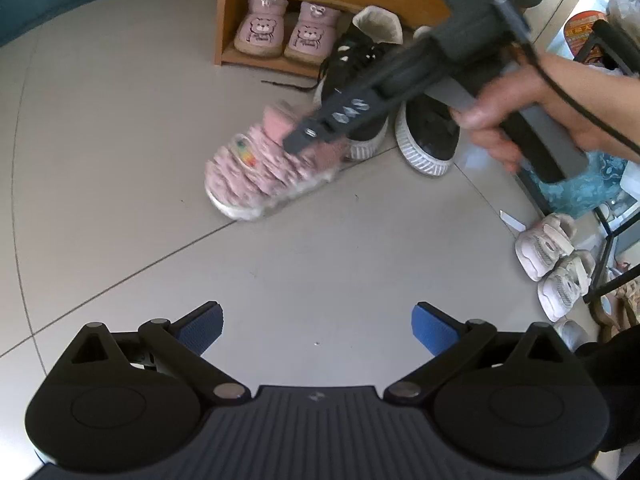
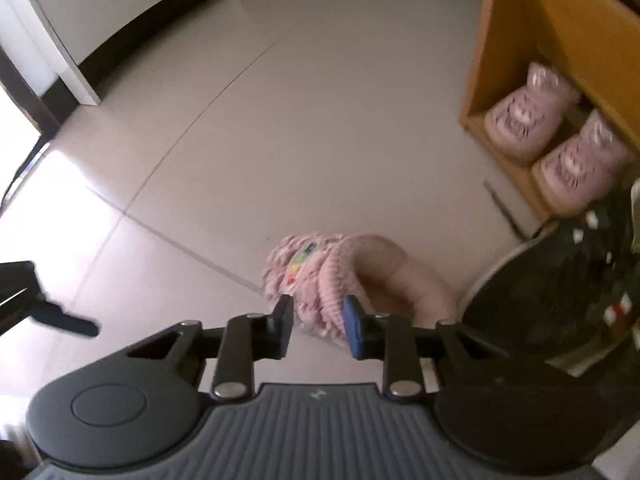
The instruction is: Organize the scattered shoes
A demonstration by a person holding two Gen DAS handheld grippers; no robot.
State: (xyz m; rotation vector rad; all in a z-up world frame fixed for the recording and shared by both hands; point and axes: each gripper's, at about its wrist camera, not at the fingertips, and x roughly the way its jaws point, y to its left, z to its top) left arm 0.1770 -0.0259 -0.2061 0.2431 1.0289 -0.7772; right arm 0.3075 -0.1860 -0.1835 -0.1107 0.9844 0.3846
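Note:
A pink knit child's shoe (image 1: 256,176) (image 2: 320,276) lies on the tiled floor in front of a wooden shoe shelf (image 1: 228,12) (image 2: 512,40); it is blurred. My right gripper (image 2: 318,326) (image 1: 304,136) reaches down onto it, and its pads close on the shoe's near side wall by the opening. My left gripper (image 1: 316,328) hangs open over bare floor, nearer than the shoe, with nothing between its blue pads (image 1: 204,328). Two pink bear boots (image 1: 260,28) (image 2: 524,116) stand side by side on the shelf's bottom board.
Two black sneakers with white soles (image 1: 430,132) (image 2: 560,280) stand just right of the pink shoe, against the shelf. A pair of small whitish sneakers (image 1: 544,244) lies at the right by a dark metal frame. A person's hand (image 1: 500,120) holds the right gripper's handle.

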